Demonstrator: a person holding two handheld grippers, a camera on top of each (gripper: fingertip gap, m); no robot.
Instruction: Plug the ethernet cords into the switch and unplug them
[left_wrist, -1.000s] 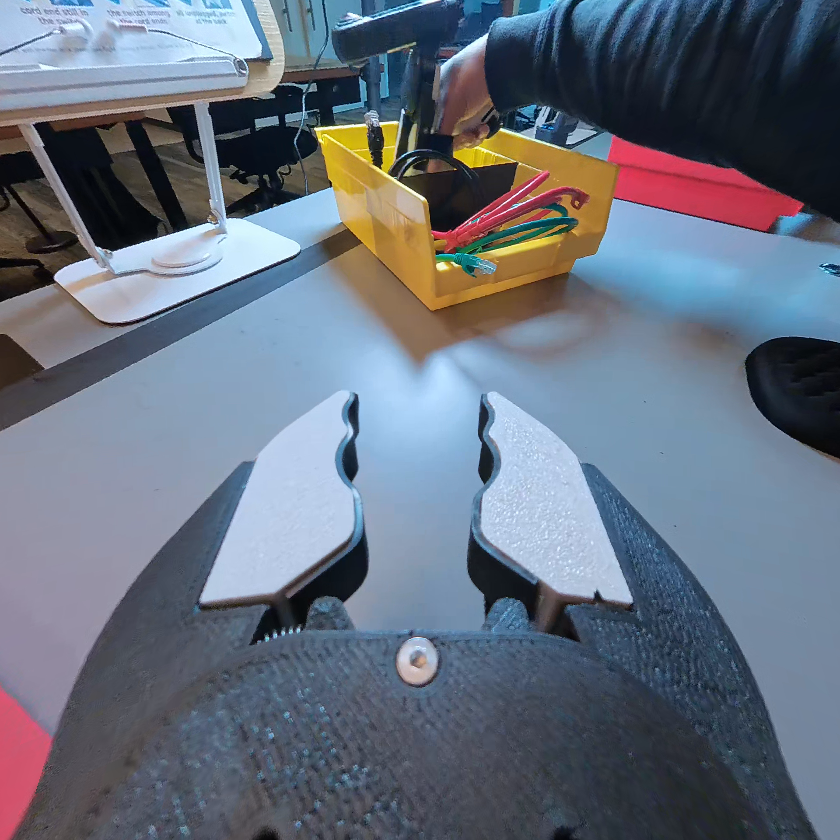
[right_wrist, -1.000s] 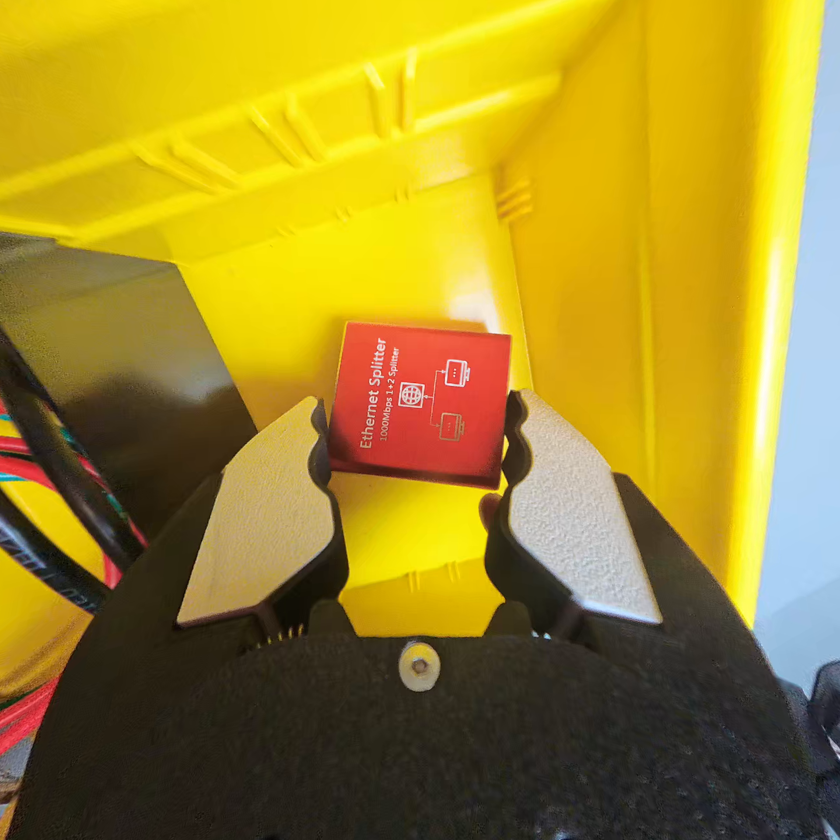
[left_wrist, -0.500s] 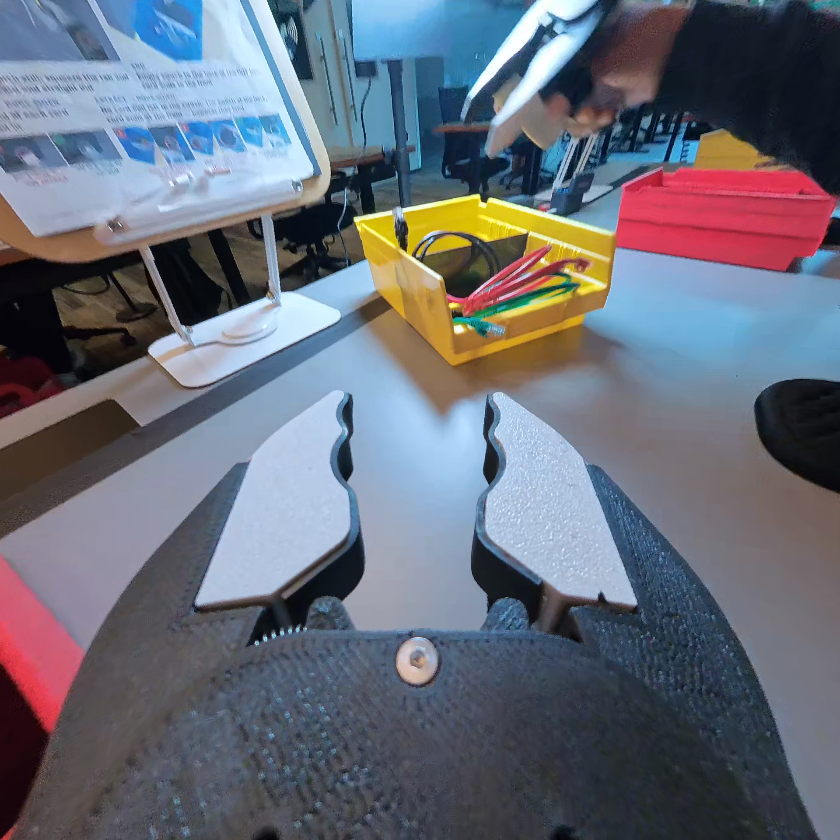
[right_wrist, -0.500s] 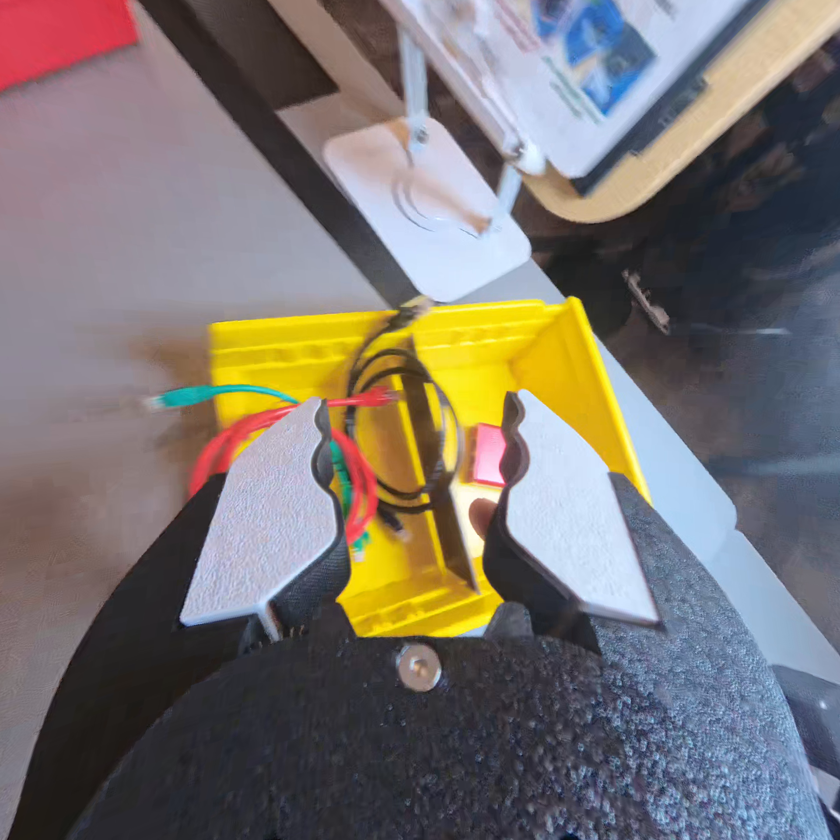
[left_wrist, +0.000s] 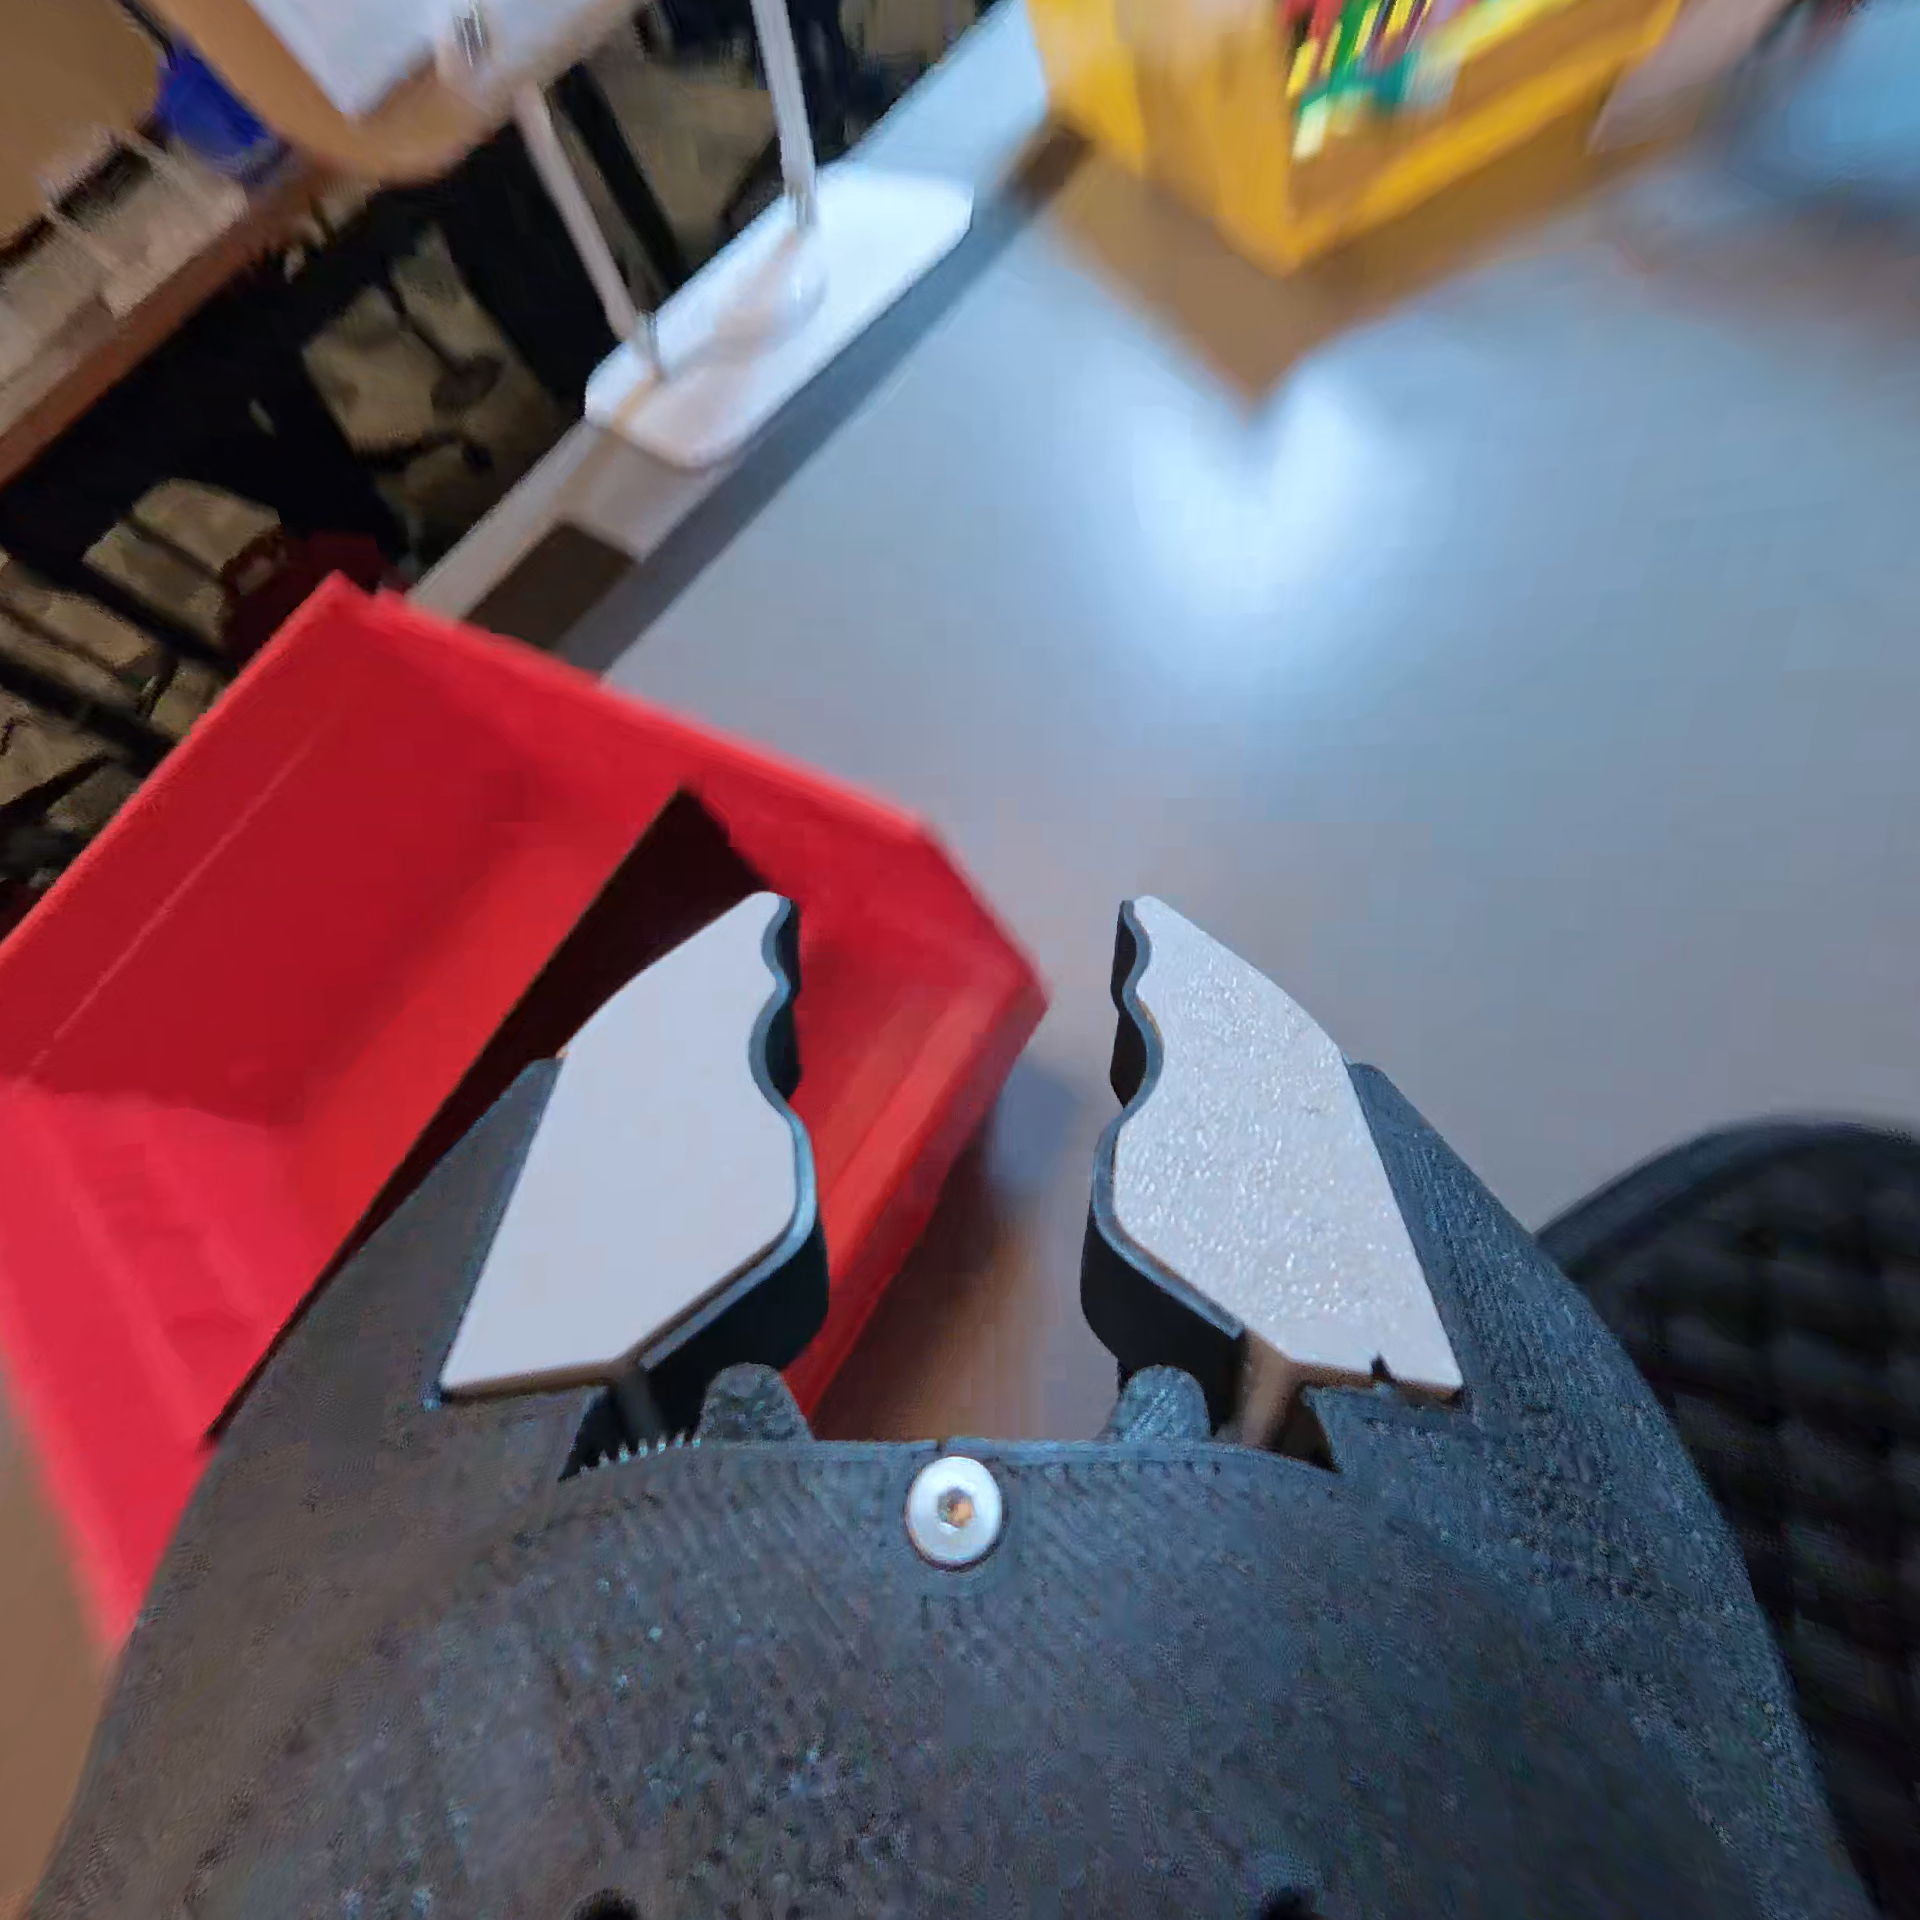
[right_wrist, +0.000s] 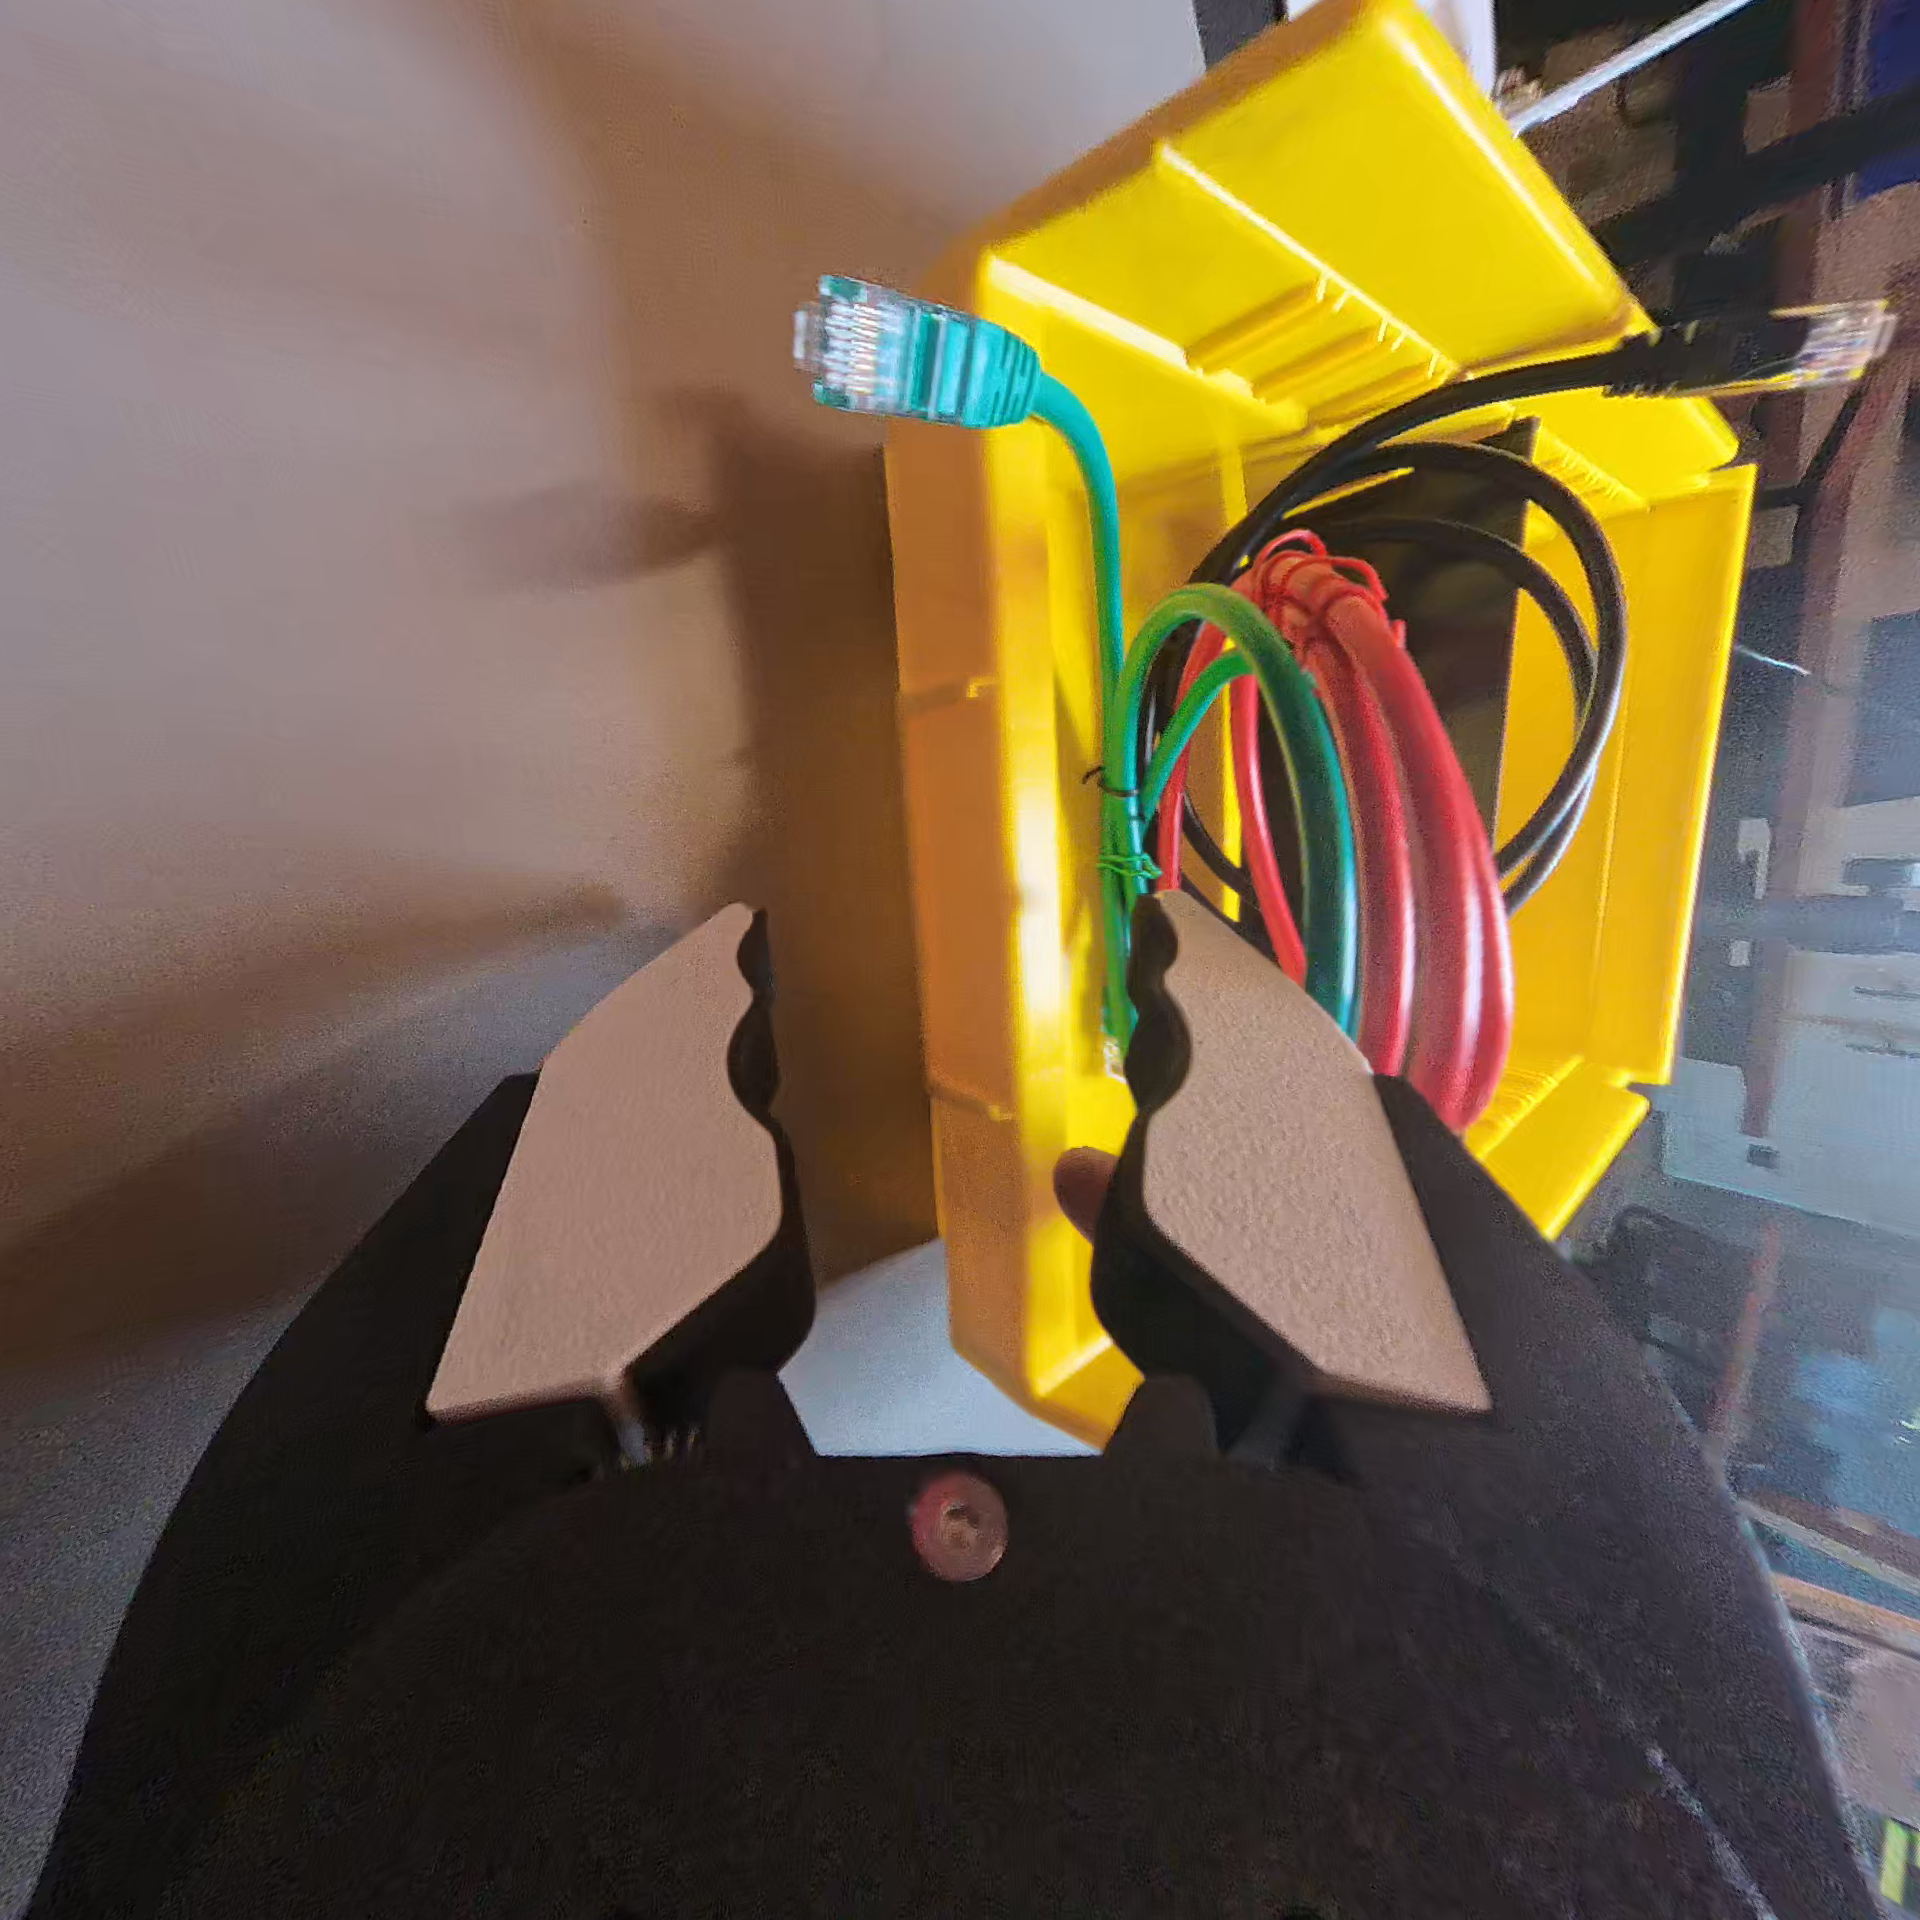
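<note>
right, the left gripper (left_wrist: 956, 1013) hangs over the grey bench (left_wrist: 1455, 675) with its two pale fingers (left_wrist: 1262, 1174) spread apart and nothing between them. just under its left finger sits a red bin (left_wrist: 343, 935), its front corner reaching in below the gap; the inside looks dark and i can't make out any contents. a black textured pad (left_wrist: 1766, 1299) lies on the bench at the right edge. further off, blurred, a white stand base (left_wrist: 790, 312) sits near the bench's far edge, and beyond it the yellow bin (left_wrist: 1299, 177) with a smear of coloured cables.

over to the right wrist view: the right gripper (right_wrist: 951, 1023) is also spread wide, holding nothing, looking down onto the yellow bin (right_wrist: 977, 727) from above. its right finger (right_wrist: 1278, 1174) overlaps the bin's near end while the left one hangs over bare bench (right_wrist: 364, 520). the ethernet cords are all in that bin: a green cord (right_wrist: 1101, 582) with its teal plug (right_wrist: 914, 358) poking out over the bin's rim, a coiled red cord (right_wrist: 1423, 831) beside it, and a black cord (right_wrist: 1579, 623) looped around them, its clear-tipped plug (right_wrist: 1829, 343) sticking out past the far rim. a dark divider (right_wrist: 1496, 582) stands across the bin behind the coils. the switch isn't visible in either view; the divider and cords hide that part of the bin.
</note>
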